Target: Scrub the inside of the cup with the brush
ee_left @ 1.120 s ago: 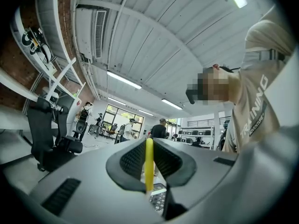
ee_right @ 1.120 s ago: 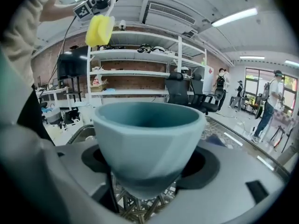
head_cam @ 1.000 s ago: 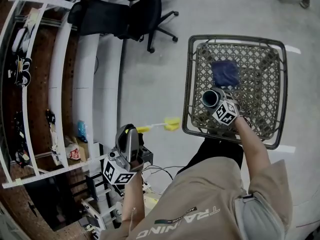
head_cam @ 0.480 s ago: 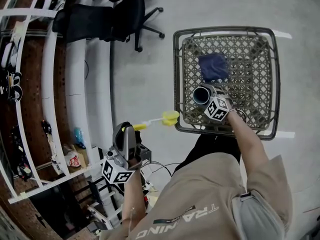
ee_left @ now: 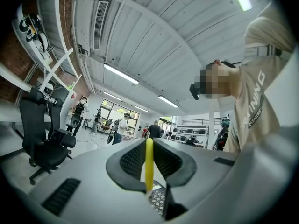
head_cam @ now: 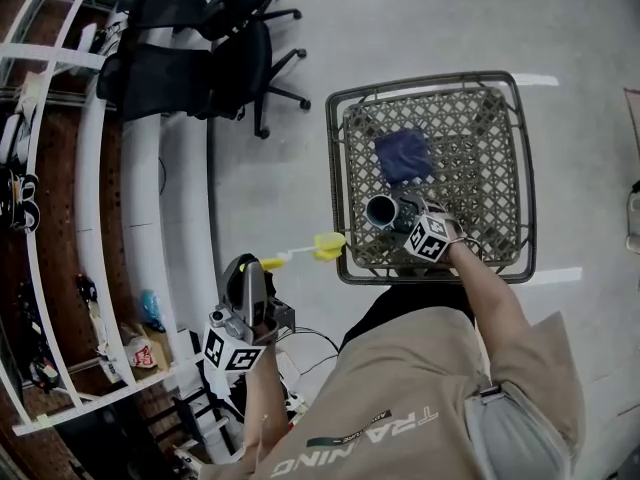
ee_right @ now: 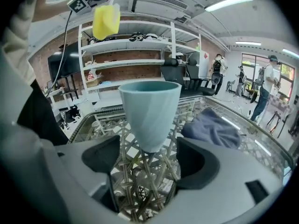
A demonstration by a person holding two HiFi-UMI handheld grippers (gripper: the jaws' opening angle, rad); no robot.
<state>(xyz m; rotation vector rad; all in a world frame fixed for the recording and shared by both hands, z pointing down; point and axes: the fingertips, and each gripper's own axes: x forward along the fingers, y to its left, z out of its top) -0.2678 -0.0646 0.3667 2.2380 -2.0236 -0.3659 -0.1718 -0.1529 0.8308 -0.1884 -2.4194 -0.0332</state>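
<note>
My right gripper is shut on the base of a light blue cup, held tilted over the wire basket with its mouth towards the left. In the right gripper view the cup rises from between the jaws of the right gripper. My left gripper is shut on the yellow handle of a brush. Its yellow head hangs just outside the basket's near left corner, apart from the cup. The handle runs straight between the left gripper's pads. The brush head shows above the cup.
A dark blue cloth lies in the basket behind the cup. Black office chairs stand at the upper left. White curved shelving runs down the left side. The person's beige sleeve leads to the right gripper.
The gap between the brush head and the cup's mouth has narrowed. Both grips are unchanged, and the head view has shifted so the basket sits further left.
</note>
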